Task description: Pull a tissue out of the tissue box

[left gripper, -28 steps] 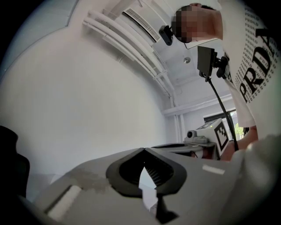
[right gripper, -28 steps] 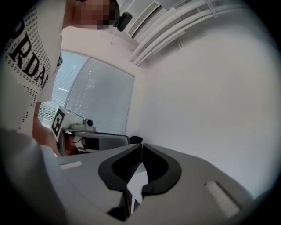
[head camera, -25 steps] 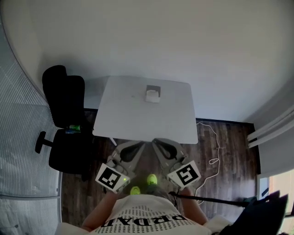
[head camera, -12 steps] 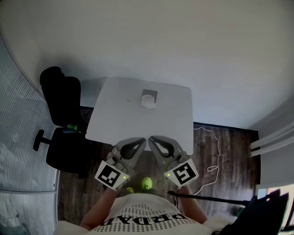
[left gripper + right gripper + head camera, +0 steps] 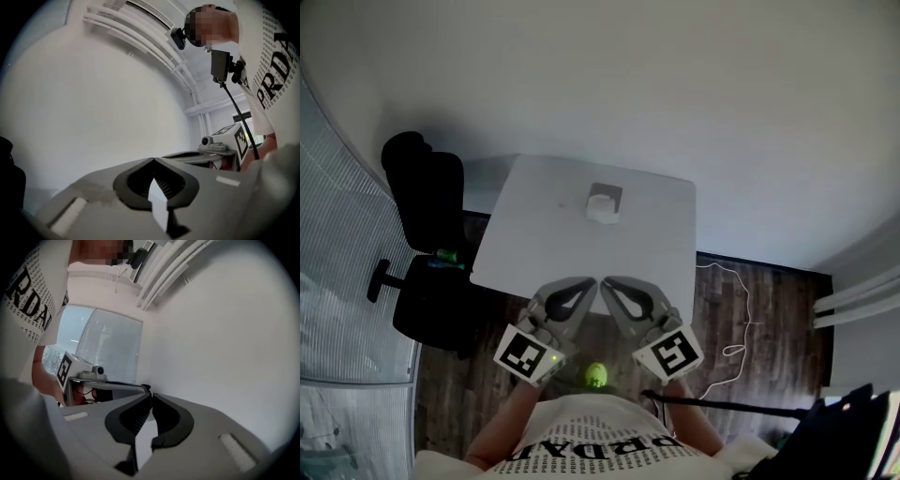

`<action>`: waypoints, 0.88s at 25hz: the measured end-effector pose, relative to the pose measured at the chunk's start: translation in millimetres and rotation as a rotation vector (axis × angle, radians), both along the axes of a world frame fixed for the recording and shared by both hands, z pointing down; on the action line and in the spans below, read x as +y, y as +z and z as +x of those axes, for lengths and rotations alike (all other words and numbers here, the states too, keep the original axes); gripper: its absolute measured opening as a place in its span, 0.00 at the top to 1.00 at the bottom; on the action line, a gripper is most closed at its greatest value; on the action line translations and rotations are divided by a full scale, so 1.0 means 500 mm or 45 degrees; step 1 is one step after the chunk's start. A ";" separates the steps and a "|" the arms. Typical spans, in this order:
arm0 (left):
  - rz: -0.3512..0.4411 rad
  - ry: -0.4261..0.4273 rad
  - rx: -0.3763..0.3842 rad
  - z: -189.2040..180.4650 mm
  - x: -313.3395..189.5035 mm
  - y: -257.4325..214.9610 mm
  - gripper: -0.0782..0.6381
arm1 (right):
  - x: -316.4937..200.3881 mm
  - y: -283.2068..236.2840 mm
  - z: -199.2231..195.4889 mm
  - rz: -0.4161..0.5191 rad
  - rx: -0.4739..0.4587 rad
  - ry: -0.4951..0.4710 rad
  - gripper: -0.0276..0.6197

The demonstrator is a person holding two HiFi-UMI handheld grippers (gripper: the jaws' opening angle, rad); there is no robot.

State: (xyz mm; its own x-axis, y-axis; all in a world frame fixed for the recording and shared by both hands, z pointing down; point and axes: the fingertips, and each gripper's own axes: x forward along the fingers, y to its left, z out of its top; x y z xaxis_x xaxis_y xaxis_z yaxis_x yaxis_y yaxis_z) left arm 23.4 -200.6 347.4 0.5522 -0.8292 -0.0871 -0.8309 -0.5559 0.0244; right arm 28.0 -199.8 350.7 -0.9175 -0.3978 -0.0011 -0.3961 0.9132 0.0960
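A grey tissue box (image 5: 605,200) with a white tissue (image 5: 602,208) sticking up from its top stands on the white table (image 5: 544,244), towards the far side. In the head view my left gripper (image 5: 592,281) and right gripper (image 5: 605,281) are side by side at the table's near edge, well short of the box. Both point at the table, tips almost touching each other. Each is shut with nothing between its jaws. The left gripper (image 5: 153,159) view and the right gripper (image 5: 151,394) view show closed jaws against the white wall. The box is in neither of them.
A black office chair (image 5: 431,234) stands left of the table with a green item (image 5: 446,256) on its seat. A white cable (image 5: 736,309) lies on the dark wood floor to the right. Black stand gear (image 5: 825,431) is at the lower right. A window with blinds (image 5: 337,309) runs along the left.
Both grippers have moved forward together from over the floor to the table's near edge. They stayed shut. The tissue box has not moved on the table.
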 end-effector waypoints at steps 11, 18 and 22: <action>0.015 0.020 0.026 -0.033 -0.059 0.016 0.90 | -0.058 0.013 -0.029 0.015 0.008 0.029 0.94; 0.035 0.054 0.026 -0.072 -0.153 0.006 0.90 | -0.148 0.008 -0.074 0.014 0.029 0.057 0.94; 0.040 0.060 0.023 -0.103 -0.206 -0.003 0.90 | -0.199 0.000 -0.102 0.016 0.031 0.078 0.94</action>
